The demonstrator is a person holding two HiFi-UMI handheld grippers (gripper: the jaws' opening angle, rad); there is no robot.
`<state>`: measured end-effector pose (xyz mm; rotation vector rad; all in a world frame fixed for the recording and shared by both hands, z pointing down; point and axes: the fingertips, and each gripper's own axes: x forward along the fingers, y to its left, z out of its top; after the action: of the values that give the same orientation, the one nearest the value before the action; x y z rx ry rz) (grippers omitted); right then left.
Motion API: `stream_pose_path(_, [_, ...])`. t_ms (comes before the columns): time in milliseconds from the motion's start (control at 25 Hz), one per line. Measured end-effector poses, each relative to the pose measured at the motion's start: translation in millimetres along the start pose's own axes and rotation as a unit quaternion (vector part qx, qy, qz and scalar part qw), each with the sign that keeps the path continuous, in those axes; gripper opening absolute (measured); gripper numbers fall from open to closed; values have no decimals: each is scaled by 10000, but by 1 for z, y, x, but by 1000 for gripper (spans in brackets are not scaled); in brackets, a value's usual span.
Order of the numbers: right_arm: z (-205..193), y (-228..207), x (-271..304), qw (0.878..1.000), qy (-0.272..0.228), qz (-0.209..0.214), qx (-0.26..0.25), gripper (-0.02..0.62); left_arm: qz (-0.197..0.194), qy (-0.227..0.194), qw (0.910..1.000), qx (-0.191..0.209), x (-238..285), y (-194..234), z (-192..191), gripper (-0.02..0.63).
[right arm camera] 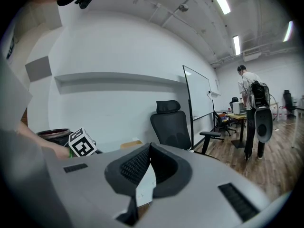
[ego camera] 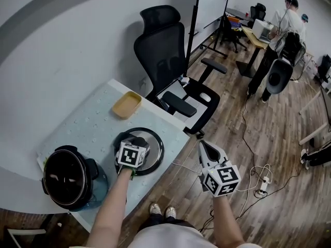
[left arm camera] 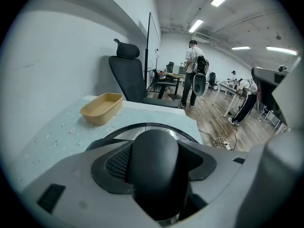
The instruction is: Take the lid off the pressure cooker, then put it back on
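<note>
Lid flat on table beside the open cooker pot, left gripper clamped on its black knob, right gripper closed and empty off the table edge; probably heavy, rigid, slick steel, so the knob looks the soundest hold.

One left hand-held gripper, one right hand-held gripper; by the left, one lid, one pressure cooker, one tray.

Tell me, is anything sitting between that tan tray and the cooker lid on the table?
Nothing. The tabletop between the tan tray and the lid is bare. Both the head view and the left gripper view show this.
</note>
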<state>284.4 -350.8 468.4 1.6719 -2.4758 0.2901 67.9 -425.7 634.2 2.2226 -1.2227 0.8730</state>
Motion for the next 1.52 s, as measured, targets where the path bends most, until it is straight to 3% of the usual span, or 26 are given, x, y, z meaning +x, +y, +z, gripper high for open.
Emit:
stream_pose_path(80, [-2,0,-2,10000,2,-1,13,0,102,14,9999,-92,-4,7,1,275])
stream_pose_path(200, [-2,-1,-6,10000,-21,2,40,0,-103,-170,9993,-301,-14,-1,16,275])
stream_pose_path(640, [14,14,-28,9987,-400,278,135,0,-83,-533,9981,285,-104,-39,98,275])
stream_pose_path(880, [26,34,-43,9963,-617,563,211,0,7,-639,9974,327,-170,-51,124,276])
stream_pose_path(1200, [24,69,-40,9918,-656,1053,309,0,15,-774,9968,190,-249,-39,116,276])
stream_pose_path(1520, [32,125,-26,9857,-636,1557,124,0,-284,-667,9963,464,-306,-13,76,276])
